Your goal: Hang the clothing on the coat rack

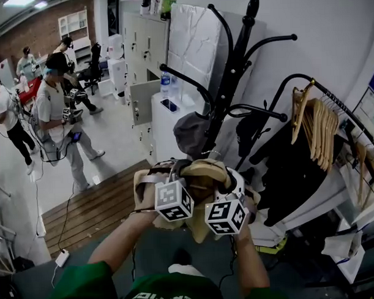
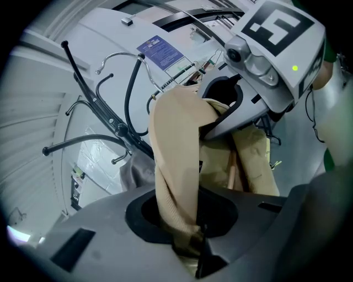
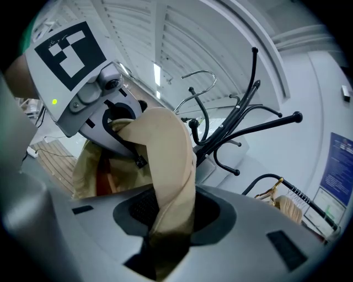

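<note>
A beige garment is bunched up between my two grippers, in front of the black coat rack. My left gripper is shut on one part of the cloth and my right gripper on another, close together at chest height. In the left gripper view a band of the beige garment runs from my left gripper up to the right gripper. Seen from the right gripper view, the beige garment rises out of my right gripper toward the left gripper. The rack's curved hooks stand just beyond.
A grey cap hangs on a lower hook of the coat rack. To the right a clothes rail carries wooden hangers and a black garment. White cabinets stand behind. People are working at the far left.
</note>
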Available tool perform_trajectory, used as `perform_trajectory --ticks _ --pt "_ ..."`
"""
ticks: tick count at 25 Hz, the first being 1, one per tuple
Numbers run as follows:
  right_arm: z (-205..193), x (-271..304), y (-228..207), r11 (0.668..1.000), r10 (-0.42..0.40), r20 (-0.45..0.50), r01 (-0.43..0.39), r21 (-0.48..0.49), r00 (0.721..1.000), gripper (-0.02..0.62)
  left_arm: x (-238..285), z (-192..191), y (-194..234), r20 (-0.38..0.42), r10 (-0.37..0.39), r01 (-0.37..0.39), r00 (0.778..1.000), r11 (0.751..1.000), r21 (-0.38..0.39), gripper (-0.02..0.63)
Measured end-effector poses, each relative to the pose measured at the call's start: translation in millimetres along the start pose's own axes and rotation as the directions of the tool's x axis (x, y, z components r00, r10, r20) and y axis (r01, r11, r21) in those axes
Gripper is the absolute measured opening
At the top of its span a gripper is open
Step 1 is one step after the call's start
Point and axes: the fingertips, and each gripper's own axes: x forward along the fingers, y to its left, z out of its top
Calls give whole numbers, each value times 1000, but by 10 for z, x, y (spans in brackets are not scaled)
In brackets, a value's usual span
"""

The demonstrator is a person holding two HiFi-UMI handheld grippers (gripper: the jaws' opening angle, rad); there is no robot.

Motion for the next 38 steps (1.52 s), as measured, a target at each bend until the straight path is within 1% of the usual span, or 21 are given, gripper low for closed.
perform_trajectory --ticks 9,19,28,38 --pt "53 395 -142 1000 21 -16 -21 -1 1000 137 309 -70 274 -16 -10 10 1000 1000 -15 69" --pt "-6 843 -235 998 56 -36 -55 11 998 137 684 -147 466 -44 -40 39 998 999 -26 69" --pt "-134 1182 -238 995 95 -61 -94 14 994 137 1031 -314 505 -89 -55 51 995 998 -41 69" --pt "-264 1387 -115 991 135 -80 -135 6 988 137 1235 -491 431 -122 -86 80 989 996 -50 69"
